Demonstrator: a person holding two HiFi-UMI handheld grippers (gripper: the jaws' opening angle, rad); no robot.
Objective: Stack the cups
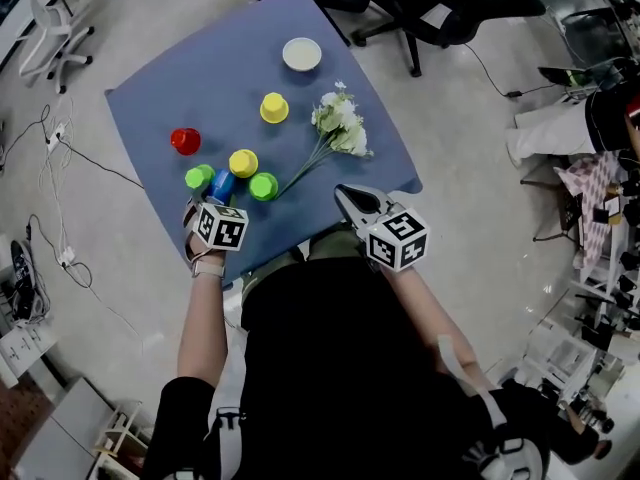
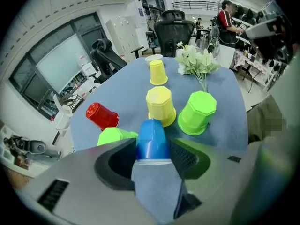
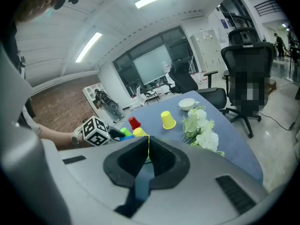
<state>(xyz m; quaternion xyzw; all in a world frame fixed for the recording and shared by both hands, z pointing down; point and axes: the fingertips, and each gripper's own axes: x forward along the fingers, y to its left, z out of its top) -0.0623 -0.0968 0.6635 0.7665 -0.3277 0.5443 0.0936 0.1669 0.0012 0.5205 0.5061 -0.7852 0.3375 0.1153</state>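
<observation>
Close to the person, the left gripper (image 2: 153,149) has its jaws wide apart around an upside-down blue plastic cup (image 2: 152,136) standing on the blue cloth-covered table (image 1: 300,108); the pads seem not to press it. The right gripper (image 3: 147,143) is closed and empty. Just behind the blue cup stand a lime-green plastic cup (image 2: 115,136), a yellow plastic cup (image 2: 161,106) and a second green cup (image 2: 199,111); farther off, a red plastic cup (image 2: 101,116).

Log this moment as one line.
left tool: open, blue cup between jaws | right tool: shut, empty | stack: none yet
</observation>
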